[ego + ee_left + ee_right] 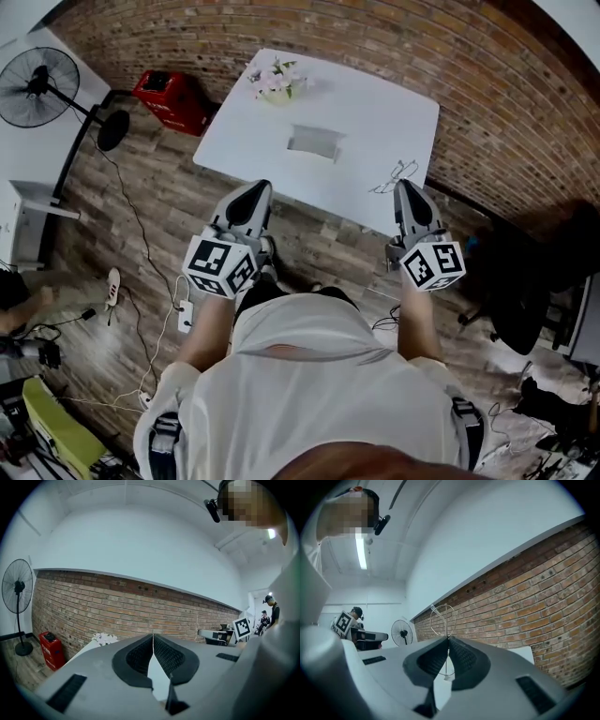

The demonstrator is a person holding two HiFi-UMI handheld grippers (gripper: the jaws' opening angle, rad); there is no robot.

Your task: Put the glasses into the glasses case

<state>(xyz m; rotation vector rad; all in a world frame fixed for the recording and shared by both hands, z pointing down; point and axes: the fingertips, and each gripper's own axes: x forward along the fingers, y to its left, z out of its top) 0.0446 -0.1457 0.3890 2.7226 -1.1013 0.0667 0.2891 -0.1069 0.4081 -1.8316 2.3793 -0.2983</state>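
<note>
A grey glasses case [314, 142] lies in the middle of the white table [375, 108]. Thin wire-framed glasses [394, 176] stick out from the tip of my right gripper [405, 186], over the table's near right edge. In the right gripper view the jaws are shut on the frame, and a wire lens loop [443, 619] stands above the right gripper [448, 638]. My left gripper [251, 187] hovers at the table's near left edge, well short of the case. The left gripper [153, 635] is shut with nothing between its jaws.
A small bunch of pale flowers [277, 82] stands at the table's far left. A red box [173, 98] and a standing fan [37, 86] are on the wooden floor to the left, with cables trailing. A black chair [525, 291] stands at the right, and a brick wall runs behind.
</note>
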